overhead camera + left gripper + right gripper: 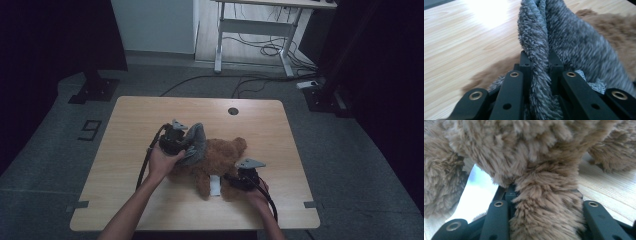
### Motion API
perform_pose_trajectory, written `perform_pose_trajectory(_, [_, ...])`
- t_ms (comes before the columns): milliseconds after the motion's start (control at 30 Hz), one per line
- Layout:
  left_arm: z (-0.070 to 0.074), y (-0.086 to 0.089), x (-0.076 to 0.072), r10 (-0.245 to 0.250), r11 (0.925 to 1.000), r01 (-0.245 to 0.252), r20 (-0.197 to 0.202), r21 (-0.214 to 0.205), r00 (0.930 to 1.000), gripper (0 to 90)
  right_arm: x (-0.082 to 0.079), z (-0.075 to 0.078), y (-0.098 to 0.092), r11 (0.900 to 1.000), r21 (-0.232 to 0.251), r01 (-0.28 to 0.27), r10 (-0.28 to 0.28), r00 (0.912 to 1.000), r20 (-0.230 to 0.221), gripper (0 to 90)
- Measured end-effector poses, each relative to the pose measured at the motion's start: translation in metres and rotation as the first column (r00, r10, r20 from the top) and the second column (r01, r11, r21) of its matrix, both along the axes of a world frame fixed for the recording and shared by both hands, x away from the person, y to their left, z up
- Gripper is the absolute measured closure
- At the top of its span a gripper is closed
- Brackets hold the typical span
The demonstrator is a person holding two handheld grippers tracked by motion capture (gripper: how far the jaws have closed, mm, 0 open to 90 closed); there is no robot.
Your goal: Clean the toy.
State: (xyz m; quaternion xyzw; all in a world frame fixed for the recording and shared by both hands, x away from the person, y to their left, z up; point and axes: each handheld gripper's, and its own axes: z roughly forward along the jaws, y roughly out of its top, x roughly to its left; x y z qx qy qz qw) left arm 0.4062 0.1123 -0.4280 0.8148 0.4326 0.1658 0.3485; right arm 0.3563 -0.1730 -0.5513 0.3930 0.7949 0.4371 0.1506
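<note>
Left gripper (pixel 539 62): clenched on a fold of grey fleece cloth (pixel 564 42), which stands up between its two black jaws and spills past them on both sides.
Grey cloth, from that gripper: runs ahead of the jaws and drapes onto the brown plush bear (pixel 614 27) just beyond; in the high view the cloth (pixel 196 142) lies over the bear's upper end, right beside the left hand (pixel 161 161).
Right gripper (pixel 544 192): grasping a limb of the bear (pixel 549 202); the brown fur packs the gap between the jaws and bulges over them.
Bear, from that gripper: its body rises directly ahead of the jaws, with another furry limb off to the right, lying on the wood.
White tag (pixel 215 185): on the bear's near side, just left of the right gripper (pixel 245 179) in the high view.
Table (pixel 130 125): pale wood, under both grippers; the bear (pixel 220 155) lies near its middle, between the two hands.
</note>
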Motion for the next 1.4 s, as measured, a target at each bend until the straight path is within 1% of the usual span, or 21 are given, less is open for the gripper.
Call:
perform_pose_trajectory(133, [0.001,0.026,-0.003,0.048,0.9988,-0.048,0.009,-0.014,0.9988,78.1,0.0,0.0,0.0,1.0,-0.002,0.002,-0.002,1.0,-0.005,58.8])
perform_pose_trajectory(167, [-0.001,0.036,-0.004,0.066,0.9977,-0.065,0.005,-0.018,0.9978,78.1,0.0,0.0,0.0,1.0,-0.001,0.003,-0.003,1.0,-0.006,58.8])
perform_pose_trajectory(200, [-0.002,0.04,-0.005,0.072,0.9972,-0.072,0.005,-0.02,0.9974,78.2,0.0,0.0,0.0,1.0,0.001,0.005,-0.005,0.9999,-0.009,58.8])
perform_pose_trajectory(300, [-0.012,0.058,-0.011,0.105,0.9944,-0.105,-0.009,-0.014,0.9945,78.1,0.0,0.0,0.0,1.0,-0.001,0.008,-0.008,0.9999,-0.014,58.9])
perform_pose_trajectory(367, [-0.023,0.067,-0.016,0.116,0.9931,-0.116,-0.025,-0.017,0.993,78.2,0.001,0.0,0.0,0.9999,-0.001,0.01,-0.01,0.9998,-0.015,58.9])
perform_pose_trajectory(467, [-0.041,0.075,-0.021,0.126,0.9919,-0.127,-0.055,-0.01,0.9905,78.2,0.001,0.0,0.0,0.9999,-0.004,0.012,-0.012,0.9998,-0.017,59.0])
perform_pose_trajectory(533, [-0.054,0.079,-0.023,0.124,0.9915,-0.127,-0.089,-0.029,0.9883,78.2,0.001,0.0,0.0,0.9999,-0.006,0.013,-0.013,0.9997,-0.021,59.1])
perform_pose_trajectory(567, [-0.062,0.082,-0.023,0.126,0.9901,-0.132,-0.114,-0.046,0.9855,78.2,0.001,0.0,0.001,0.9999,-0.007,0.013,-0.013,0.9997,-0.022,59.1])
perform_pose_trajectory(667, [-0.075,0.086,-0.019,0.126,0.9867,-0.14,-0.16,-0.082,0.9791,78.2,0.003,-0.001,0.003,0.9998,-0.015,0.008,-0.009,0.9996,-0.028,59.0])
perform_pose_trajectory(767, [-0.082,0.085,-0.012,0.128,0.9841,-0.147,-0.176,-0.1,0.976,78.1,0.008,-0.001,0.009,0.9997,-0.025,-0.005,0.004,0.9994,-0.033,58.7])
perform_pose_trajectory(833, [-0.083,0.085,-0.004,0.128,0.9823,-0.15,-0.183,-0.113,0.9748,78.1,0.013,-0.001,0.011,0.9994,-0.029,-0.019,0.018,0.9992,-0.034,58.4])
perform_pose_trajectory(933, [-0.079,0.085,0.007,0.121,0.9807,-0.148,-0.198,-0.128,0.9728,78.0,0.021,-0.001,0.008,0.9998,-0.017,-0.014,0.014,0.9992,-0.037,58.1])
perform_pose_trajectory(967, [-0.075,0.087,0.01,0.121,0.9793,-0.149,-0.194,-0.137,0.9736,78.0,0.025,0.0,0.007,0.9999,-0.012,-0.011,0.01,0.9985,-0.054,57.7])
perform_pose_trajectory(1000, [-0.071,0.088,0.012,0.122,0.9783,-0.15,-0.188,-0.142,0.9745,77.8,0.03,0.001,0.005,0.9998,-0.016,-0.009,0.009,0.9983,-0.057,57.6])
perform_pose_trajectory(1067, [-0.056,0.089,0.015,0.119,0.9773,-0.143,-0.153,-0.156,0.9809,77.4,0.035,0.003,0.004,0.9992,-0.039,0.007,-0.009,0.9989,-0.045,57.5])
perform_pose_trajectory(1100, [-0.045,0.089,0.017,0.117,0.9764,-0.138,-0.127,-0.167,0.9849,77.2,0.038,0.003,0.003,0.9992,-0.038,0.015,-0.017,0.9985,-0.051,57.5])
perform_pose_trajectory(1200, [-0.022,0.083,0.021,0.103,0.9763,-0.116,-0.081,-0.183,0.9914,76.9,0.042,0.002,0.002,0.9995,-0.026,0.019,-0.021,0.9982,-0.057,57.4])
perform_pose_trajectory(1267, [-0.004,0.07,0.03,0.078,0.9758,-0.088,-0.054,-0.201,0.9955,76.7,0.041,0.002,0.002,0.9995,-0.024,0.02,-0.021,0.9982,-0.055,57.3])
perform_pose_trajectory(1300, [0.002,0.063,0.034,0.063,0.9775,-0.071,-0.046,-0.199,0.9969,76.2,0.04,0.001,0.001,0.9995,-0.023,0.02,-0.021,0.9985,-0.051,57.2])
perform_pose_trajectory(1367, [0.011,0.049,0.042,0.037,0.9815,-0.043,-0.036,-0.187,0.9987,76.0,0.038,0.0,-0.001,0.9995,-0.018,0.024,-0.025,0.9988,-0.043,57.0])
perform_pose_trajectory(1400, [0.013,0.043,0.045,0.033,0.981,-0.038,-0.034,-0.19,0.9989,76.0,0.038,0.0,-0.001,0.9995,-0.012,0.029,-0.029,0.9986,-0.044,56.9])
